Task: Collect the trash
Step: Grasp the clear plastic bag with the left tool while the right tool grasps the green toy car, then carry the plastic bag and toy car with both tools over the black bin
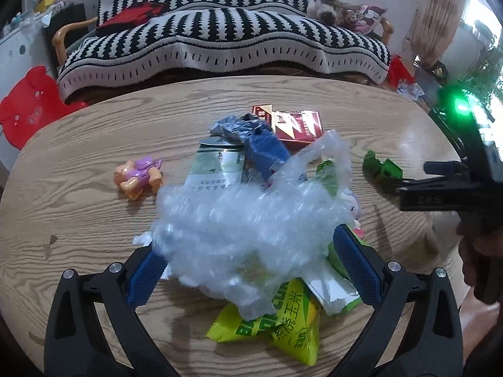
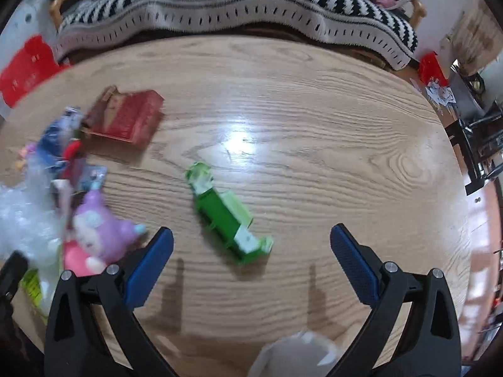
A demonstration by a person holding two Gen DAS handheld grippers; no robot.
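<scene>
Straddling crumpled bubble wrap (image 1: 251, 220) on the desk (image 1: 94, 132), the left hand-held gripper (image 1: 248, 264) gapes wide, unclosed; the right hand-held gripper (image 2: 251, 257) hovers open, empty.

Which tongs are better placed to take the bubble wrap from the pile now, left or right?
Left, probably. The left tongs stand open with the bubble wrap between their fingers. The right tongs are open over bare table, near the green box.

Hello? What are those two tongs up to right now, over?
Left tongs open, straddling the bubble wrap atop the wrapper pile. Right tongs open, empty, near the green box. Toys mixed among the trash.
</scene>
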